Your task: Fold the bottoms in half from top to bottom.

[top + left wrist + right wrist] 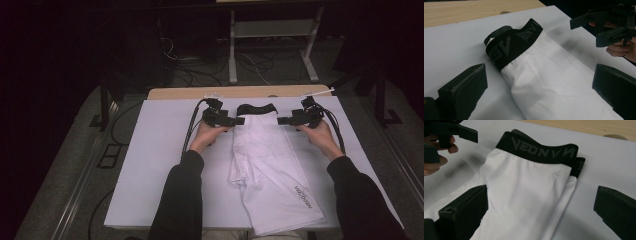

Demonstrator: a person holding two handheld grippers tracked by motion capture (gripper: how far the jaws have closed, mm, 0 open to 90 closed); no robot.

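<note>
You've got a pair of white perforated-mesh sport shorts (267,165) lying lengthwise on the white sheet-covered table (160,150), folded narrow, black elastic waistband (256,108) at the far end, leg hems toward you at the near edge. The waistband carries grey block lettering: in the right gripper view (539,150) it reads roughly "VEON" plus a V-shaped mark, seen reversed/partly folded in the left gripper view (521,40), so the full brand can't be read. There's also small dark print on the lower leg (303,196), too small to read. Fabric: fine pinhole mesh, smooth, w/ soft creases; the band is matte, thick, curled over at one end.

Your left gripper (240,120) sits just beside the waistband's left corner, hand gripping the handle, forearm in a black sleeve (181,195) angled in from the bottom. Its jaws are spread wide, shorts lying between them but not pinched. Your right gripper (281,120) mirrors it at the band's right corner, jaws likewise spread apart w/ the cloth between, nothing clamped. Both point inward toward each other. Bare light-wood table edge (240,92) shows beyond the sheet.
</note>
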